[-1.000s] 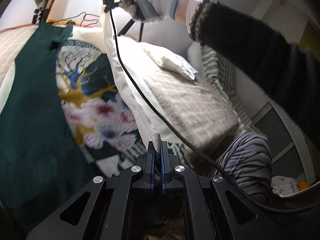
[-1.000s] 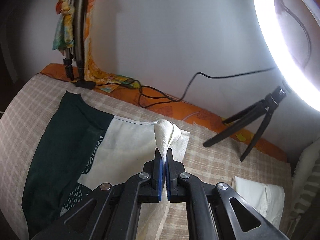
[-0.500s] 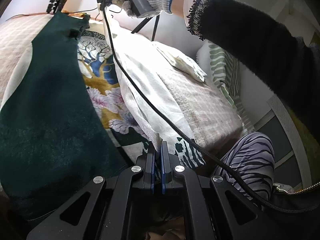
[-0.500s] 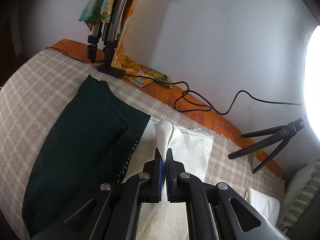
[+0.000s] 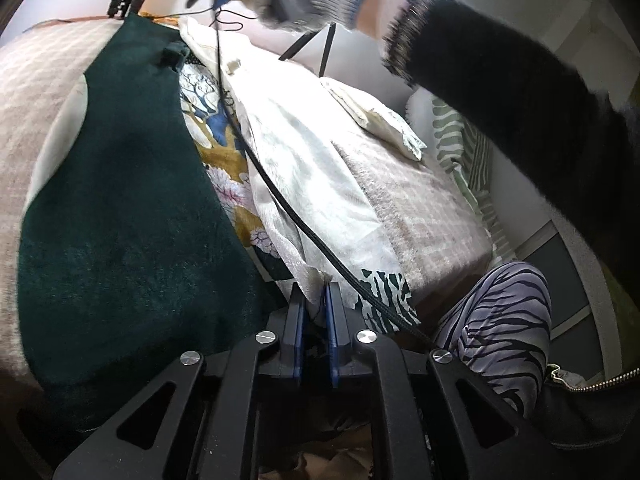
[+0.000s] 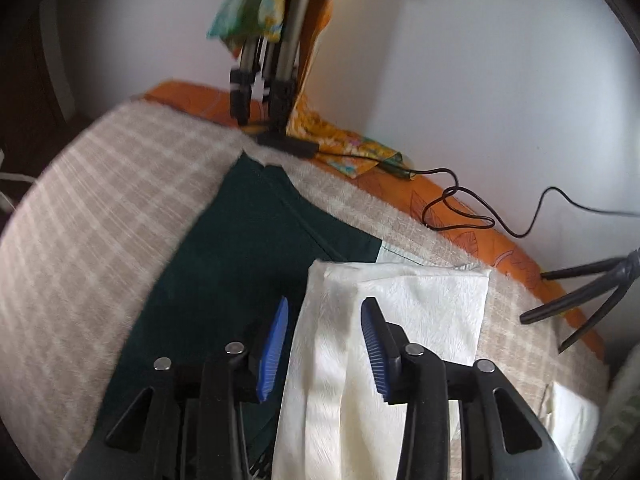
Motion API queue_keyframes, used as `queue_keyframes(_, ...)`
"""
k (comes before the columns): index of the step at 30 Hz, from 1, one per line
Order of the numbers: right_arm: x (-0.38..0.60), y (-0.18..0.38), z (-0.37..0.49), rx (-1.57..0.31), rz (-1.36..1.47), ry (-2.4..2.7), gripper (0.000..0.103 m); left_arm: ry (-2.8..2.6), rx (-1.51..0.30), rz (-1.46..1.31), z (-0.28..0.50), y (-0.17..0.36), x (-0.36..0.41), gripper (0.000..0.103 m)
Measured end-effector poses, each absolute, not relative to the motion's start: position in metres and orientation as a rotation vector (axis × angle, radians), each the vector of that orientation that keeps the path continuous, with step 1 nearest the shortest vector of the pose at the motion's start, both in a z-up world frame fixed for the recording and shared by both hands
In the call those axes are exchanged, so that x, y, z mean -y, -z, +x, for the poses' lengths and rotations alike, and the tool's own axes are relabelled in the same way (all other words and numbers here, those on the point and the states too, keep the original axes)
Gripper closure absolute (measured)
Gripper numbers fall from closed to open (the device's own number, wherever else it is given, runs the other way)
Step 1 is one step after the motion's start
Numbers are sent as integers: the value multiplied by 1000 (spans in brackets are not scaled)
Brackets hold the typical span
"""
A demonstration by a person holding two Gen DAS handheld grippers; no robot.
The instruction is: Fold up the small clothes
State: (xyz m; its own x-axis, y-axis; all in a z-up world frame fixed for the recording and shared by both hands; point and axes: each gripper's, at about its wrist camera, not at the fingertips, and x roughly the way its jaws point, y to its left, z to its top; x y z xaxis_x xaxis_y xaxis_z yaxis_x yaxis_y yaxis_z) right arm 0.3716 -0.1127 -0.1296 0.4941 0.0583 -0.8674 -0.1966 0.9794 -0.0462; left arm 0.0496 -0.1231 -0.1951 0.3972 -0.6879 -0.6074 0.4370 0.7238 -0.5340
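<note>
A cloth lies on the checked bed cover (image 6: 100, 216): dark green (image 5: 120, 200) on one side, a floral print (image 5: 224, 160) in the middle, and a cream-white flap (image 5: 312, 176) folded over it. In the right wrist view the white flap (image 6: 400, 320) lies flat on the green part (image 6: 240, 264). My right gripper (image 6: 325, 308) is open just above the flap's far corner, holding nothing. My left gripper (image 5: 316, 292) has its jaws a little apart around the flap's near corner; cloth still sits between the pads.
A tripod (image 6: 264, 80) with hanging scarves stands at the bed's far edge by the wall. A cable (image 6: 460, 208) and a second tripod's legs (image 6: 580, 304) lie to the right. A folded white cloth (image 5: 380, 120) rests further along the bed. A black cable (image 5: 288, 208) crosses the flap.
My right gripper has opened and let go of the white corner, which now lies flat on the green cloth. My left gripper's jaws have parted slightly. The flap has come down leftwards.
</note>
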Motion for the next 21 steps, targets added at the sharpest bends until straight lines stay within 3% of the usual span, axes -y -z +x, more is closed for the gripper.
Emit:
queue_keyframes(5, 181, 121, 330, -1028, 168, -172, 63, 736, -896, -301, 40, 183, 110, 77)
queue_keyframes(12, 205, 161, 275, -1104, 312, -201, 61, 661, -859, -289, 37, 162, 65, 77)
queue_keyframes(21, 173, 180, 269, -1100, 382, -353, 61, 531, -769, -321, 51, 141, 21, 77)
